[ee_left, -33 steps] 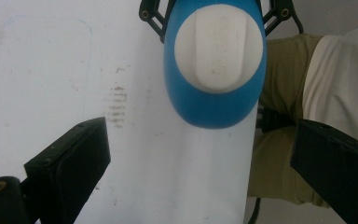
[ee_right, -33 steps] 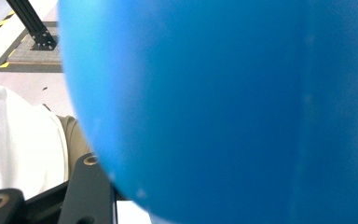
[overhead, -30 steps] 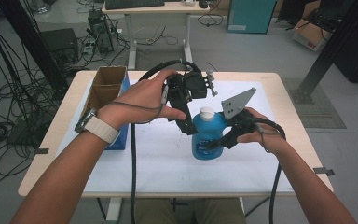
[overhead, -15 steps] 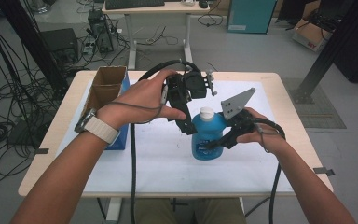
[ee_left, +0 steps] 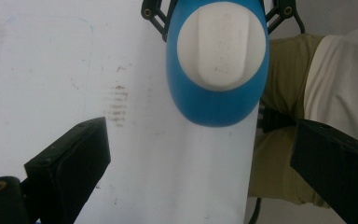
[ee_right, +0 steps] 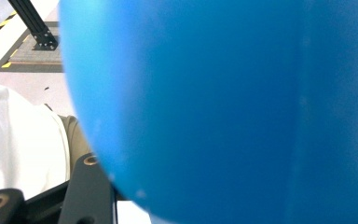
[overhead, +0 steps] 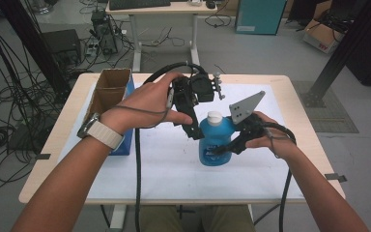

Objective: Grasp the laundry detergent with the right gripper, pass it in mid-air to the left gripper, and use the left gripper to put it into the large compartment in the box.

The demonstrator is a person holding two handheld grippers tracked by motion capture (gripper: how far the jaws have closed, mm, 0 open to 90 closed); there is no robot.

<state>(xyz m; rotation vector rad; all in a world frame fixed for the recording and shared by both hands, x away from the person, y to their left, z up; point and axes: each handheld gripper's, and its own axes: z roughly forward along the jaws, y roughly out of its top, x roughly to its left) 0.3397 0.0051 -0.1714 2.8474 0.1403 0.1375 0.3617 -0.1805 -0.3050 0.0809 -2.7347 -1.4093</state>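
Right gripper [overhead: 222, 147] clamped on bottle [overhead: 214, 142] body, left gripper [ee_left: 200, 154] jaws apart above cap [ee_left: 221, 49]; slick plastic, grip low.

A bottle [overhead: 214, 142] stands on the table [overhead: 299, 92], right of a box [overhead: 107, 94].
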